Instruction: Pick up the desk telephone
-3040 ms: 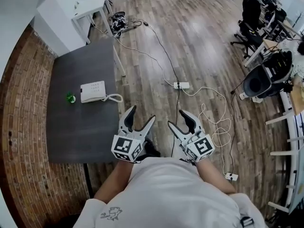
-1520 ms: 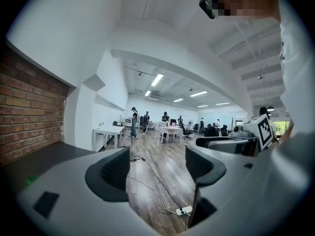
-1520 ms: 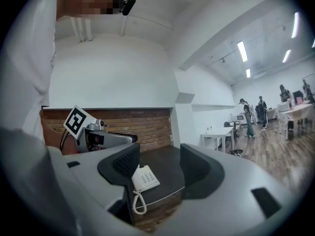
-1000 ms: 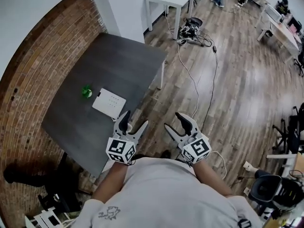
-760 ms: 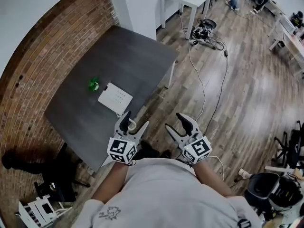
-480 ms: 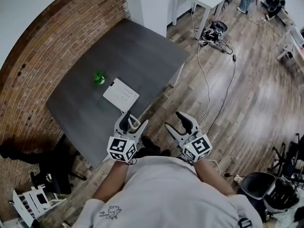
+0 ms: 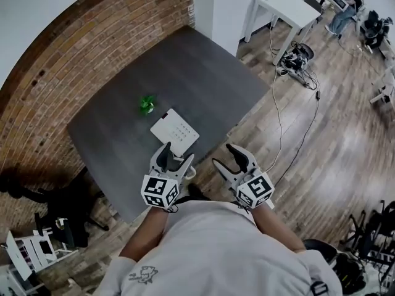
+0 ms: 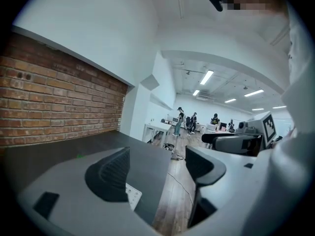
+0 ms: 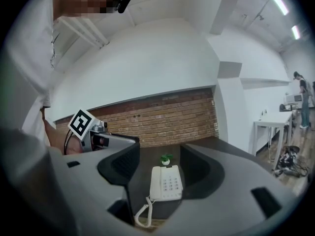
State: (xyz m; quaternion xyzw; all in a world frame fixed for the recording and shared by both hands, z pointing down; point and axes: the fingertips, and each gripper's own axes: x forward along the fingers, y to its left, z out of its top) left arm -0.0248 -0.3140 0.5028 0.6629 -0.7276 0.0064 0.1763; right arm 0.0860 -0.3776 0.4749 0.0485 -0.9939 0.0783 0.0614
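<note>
A white desk telephone [image 7: 175,132] lies near the front edge of the dark grey table [image 7: 123,137]; its coiled cord [image 9: 142,214] curls off the near end. In the right gripper view the telephone [image 9: 166,182] shows between the jaws, some way ahead. My left gripper [image 7: 174,155] is open, its tips just short of the telephone's near edge; a corner of the telephone [image 8: 132,197] peeks past its left jaw. My right gripper [image 7: 228,157] is open over the floor beside the table, holding nothing.
A small green plant in a white pot [image 7: 146,105] stands on the table just beyond the telephone. A brick wall [image 7: 92,36] runs along the table's far side. A white desk [image 7: 287,8], cables [image 7: 278,122] on the wooden floor and a dark chair [image 7: 55,221] lie around.
The view has swung and closed in: table and telephone have come nearer to my grippers. Both grippers stay open and empty, the left one now almost at the telephone.
</note>
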